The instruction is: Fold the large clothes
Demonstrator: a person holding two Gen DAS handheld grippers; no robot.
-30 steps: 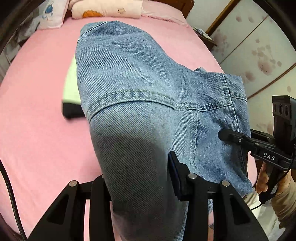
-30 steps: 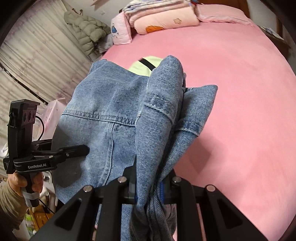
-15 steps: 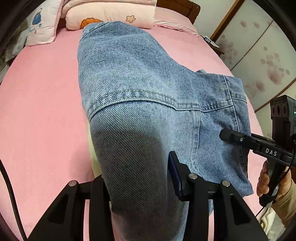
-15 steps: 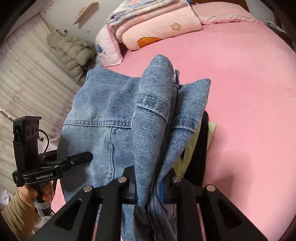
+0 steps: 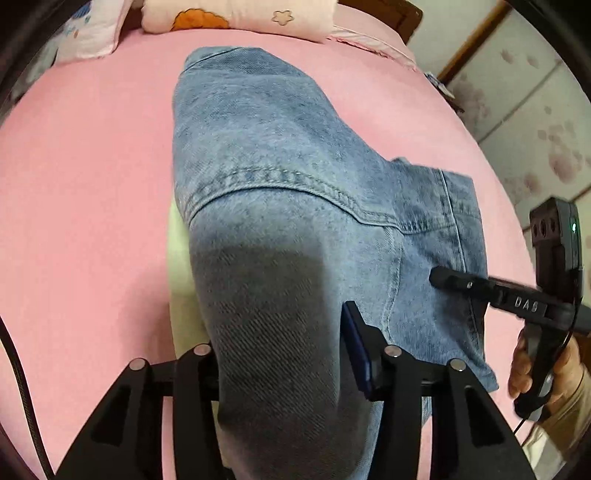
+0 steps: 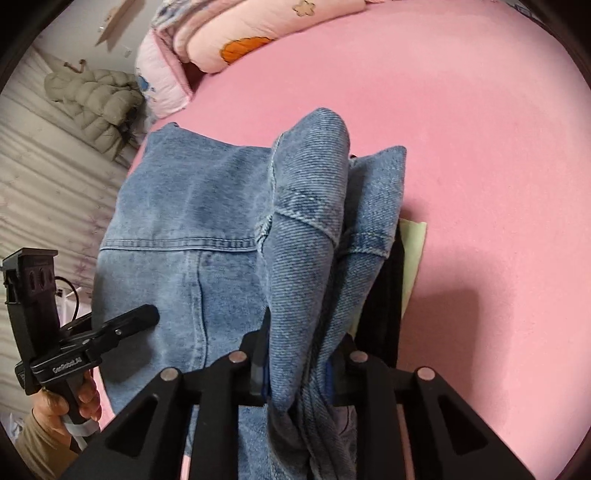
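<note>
Jeans now cover the yellow-green garment, bunched between both claws.

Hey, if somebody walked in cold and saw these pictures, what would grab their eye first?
The blue denim jeans, draped mid-frame over the pink bedsheet and bunched in both black grippers: the left gripper, its jaws opening, and the right gripper. A pale green folded garment peeks from under the denim, and pink patterned pillows lie at the bed's far end.
</note>
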